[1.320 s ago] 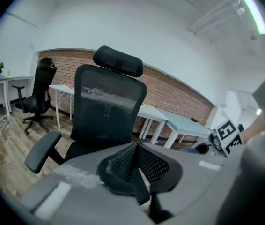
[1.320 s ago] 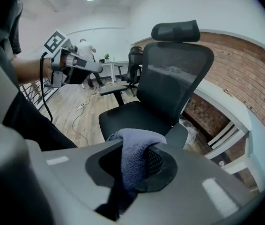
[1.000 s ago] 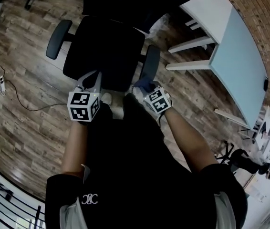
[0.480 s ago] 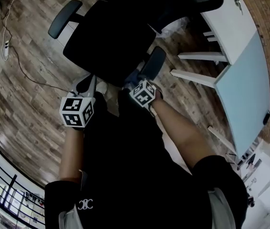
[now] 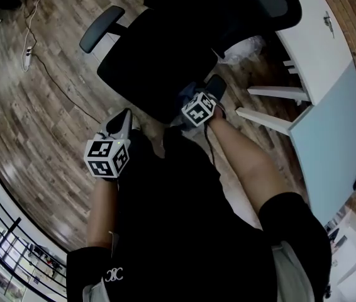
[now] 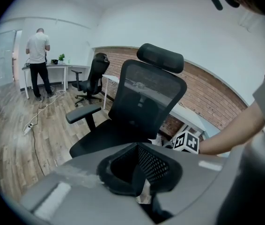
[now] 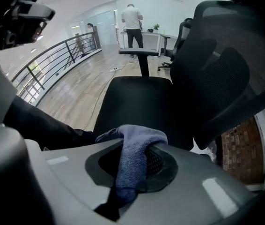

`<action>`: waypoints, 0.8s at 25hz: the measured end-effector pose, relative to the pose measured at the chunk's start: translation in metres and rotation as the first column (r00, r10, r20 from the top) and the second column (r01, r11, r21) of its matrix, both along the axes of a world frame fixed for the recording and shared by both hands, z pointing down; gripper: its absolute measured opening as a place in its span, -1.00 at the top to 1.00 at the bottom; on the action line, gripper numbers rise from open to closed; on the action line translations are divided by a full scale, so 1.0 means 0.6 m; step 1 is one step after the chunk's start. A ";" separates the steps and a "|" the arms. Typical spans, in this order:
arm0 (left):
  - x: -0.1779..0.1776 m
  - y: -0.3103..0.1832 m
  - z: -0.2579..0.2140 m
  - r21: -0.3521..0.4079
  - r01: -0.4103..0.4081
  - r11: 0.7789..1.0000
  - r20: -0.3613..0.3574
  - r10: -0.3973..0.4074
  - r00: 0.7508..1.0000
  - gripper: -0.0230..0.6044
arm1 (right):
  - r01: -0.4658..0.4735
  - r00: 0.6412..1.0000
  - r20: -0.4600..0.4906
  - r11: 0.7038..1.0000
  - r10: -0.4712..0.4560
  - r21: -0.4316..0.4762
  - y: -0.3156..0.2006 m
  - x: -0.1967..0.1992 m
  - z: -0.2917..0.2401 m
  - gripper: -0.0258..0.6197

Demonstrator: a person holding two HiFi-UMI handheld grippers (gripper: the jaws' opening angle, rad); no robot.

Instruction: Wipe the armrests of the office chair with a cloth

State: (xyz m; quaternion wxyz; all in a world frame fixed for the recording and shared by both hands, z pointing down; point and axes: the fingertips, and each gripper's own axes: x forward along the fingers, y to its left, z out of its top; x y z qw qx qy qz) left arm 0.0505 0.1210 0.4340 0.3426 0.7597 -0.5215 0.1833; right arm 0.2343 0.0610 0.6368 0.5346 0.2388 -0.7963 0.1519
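— Right tool?
— Your right tool [image 7: 131,182] is clenched on the cloth [image 7: 135,146], at the front end of the chair's [image 5: 156,61] armrest [image 5: 216,85].
— Left?
— Your left tool [image 6: 144,191] is closed, short of the seat.

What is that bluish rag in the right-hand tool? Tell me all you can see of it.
The cloth is a blue-grey, soft, knitted-looking rag. The right gripper is shut on it: a bunched fold bulges up over the jaws and a strip hangs down between them. In the head view it sits by the near end of one chair armrest; whether it touches the pad cannot be seen.
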 end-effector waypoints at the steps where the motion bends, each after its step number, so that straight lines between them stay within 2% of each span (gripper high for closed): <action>1: -0.002 -0.002 -0.003 0.001 0.010 1.000 0.000 -0.010 1.000 0.91 | -0.003 1.000 -0.012 1.000 0.003 0.008 -0.015 0.007 0.001 0.75; 6: -0.020 -0.011 -0.011 0.002 0.043 0.999 0.009 -0.043 0.999 0.91 | -0.098 0.993 -0.061 0.993 0.101 0.061 -0.103 0.062 -0.002 0.75; 10: -0.032 -0.011 -0.010 0.001 0.059 0.998 0.020 -0.059 0.998 0.91 | -0.169 0.984 -0.037 0.981 0.173 0.100 -0.151 0.103 -0.010 0.75; 13: -0.037 -0.016 -0.012 0.004 0.061 0.998 0.030 -0.062 0.998 0.91 | -0.258 0.966 0.007 0.957 0.259 0.131 -0.181 0.132 -0.021 0.75; 16: -0.032 -0.020 -0.016 0.007 0.053 0.999 0.036 -0.054 0.998 0.91 | -0.361 0.932 0.036 0.921 0.360 0.149 -0.198 0.165 -0.024 0.75; 20: -0.015 -0.020 -0.015 0.005 0.023 1.000 0.038 -0.023 0.999 0.91 | -0.551 0.829 -0.039 0.827 0.558 0.112 -0.177 0.251 -0.014 0.75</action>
